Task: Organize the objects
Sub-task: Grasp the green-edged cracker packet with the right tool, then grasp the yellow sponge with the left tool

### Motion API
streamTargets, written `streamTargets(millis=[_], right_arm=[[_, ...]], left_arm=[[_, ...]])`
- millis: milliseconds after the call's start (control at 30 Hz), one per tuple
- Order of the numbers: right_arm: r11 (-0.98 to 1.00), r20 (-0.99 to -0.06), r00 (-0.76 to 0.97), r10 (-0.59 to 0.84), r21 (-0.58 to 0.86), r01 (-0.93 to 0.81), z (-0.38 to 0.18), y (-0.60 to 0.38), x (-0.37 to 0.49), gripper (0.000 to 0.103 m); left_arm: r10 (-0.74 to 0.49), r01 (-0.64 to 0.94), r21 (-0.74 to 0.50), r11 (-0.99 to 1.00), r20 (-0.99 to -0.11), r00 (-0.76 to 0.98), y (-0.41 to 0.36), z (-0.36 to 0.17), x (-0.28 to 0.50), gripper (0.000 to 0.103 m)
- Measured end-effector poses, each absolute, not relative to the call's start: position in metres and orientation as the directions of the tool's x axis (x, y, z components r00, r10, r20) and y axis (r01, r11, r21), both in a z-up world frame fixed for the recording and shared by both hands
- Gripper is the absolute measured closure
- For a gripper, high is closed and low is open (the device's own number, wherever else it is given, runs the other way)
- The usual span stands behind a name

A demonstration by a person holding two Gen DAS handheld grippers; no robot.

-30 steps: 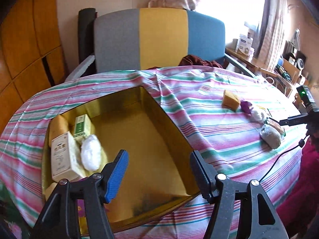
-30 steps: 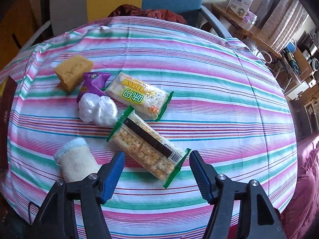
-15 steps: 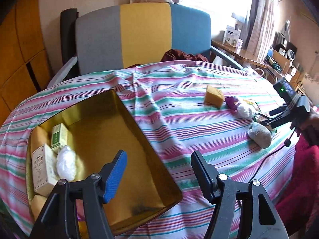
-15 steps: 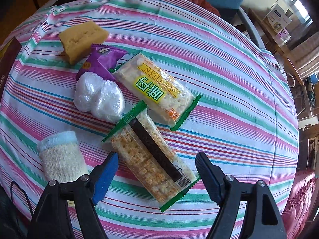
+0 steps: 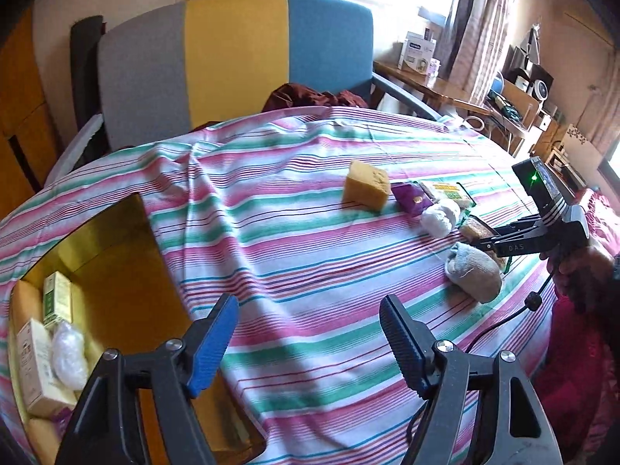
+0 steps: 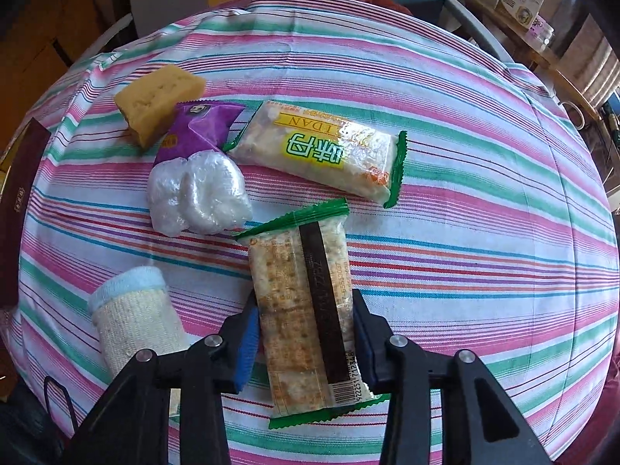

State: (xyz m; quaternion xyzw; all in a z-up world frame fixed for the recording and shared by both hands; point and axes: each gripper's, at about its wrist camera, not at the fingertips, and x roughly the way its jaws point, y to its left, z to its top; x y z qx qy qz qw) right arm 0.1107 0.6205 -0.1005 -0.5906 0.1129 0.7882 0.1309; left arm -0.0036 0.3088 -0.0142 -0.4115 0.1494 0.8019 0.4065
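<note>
My right gripper is shut on a green-edged cracker packet lying on the striped tablecloth. Beside it lie a second cracker packet, a white plastic-wrapped bundle, a purple snack bag, a yellow sponge and a rolled beige sock. My left gripper is open and empty above the cloth, right of the gold box. The box holds small cartons and a white bundle. The right gripper also shows in the left wrist view.
A grey, yellow and blue chair stands behind the table. A wooden side table with boxes is at the back right. The table edge curves away at the right, with red fabric below it.
My right gripper moved down and closed its jaws onto the nearer cracker packet. My left gripper swung right, away from over the gold box, and stayed open.
</note>
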Motion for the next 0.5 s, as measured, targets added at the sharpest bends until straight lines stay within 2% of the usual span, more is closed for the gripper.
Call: streamTargets(millis=[233, 500], right_arm=[[-0.936, -0.957, -0.276, 0.086, 0.017, -0.352, -0.103, 0.611, 0.111, 0.06], [-0.934, -0.957, -0.281, 0.071, 0.035, -0.355, -0.104, 0.61, 0.111, 0.058]], left_arm=[[0.525, -0.784, -0.074, -0.617, -0.781, -0.339, 0.353, -0.016, -0.017, 0.025], [0.504, -0.842, 0.019, -0.539, -0.793, -0.341, 0.42, -0.029, -0.034, 0.023]])
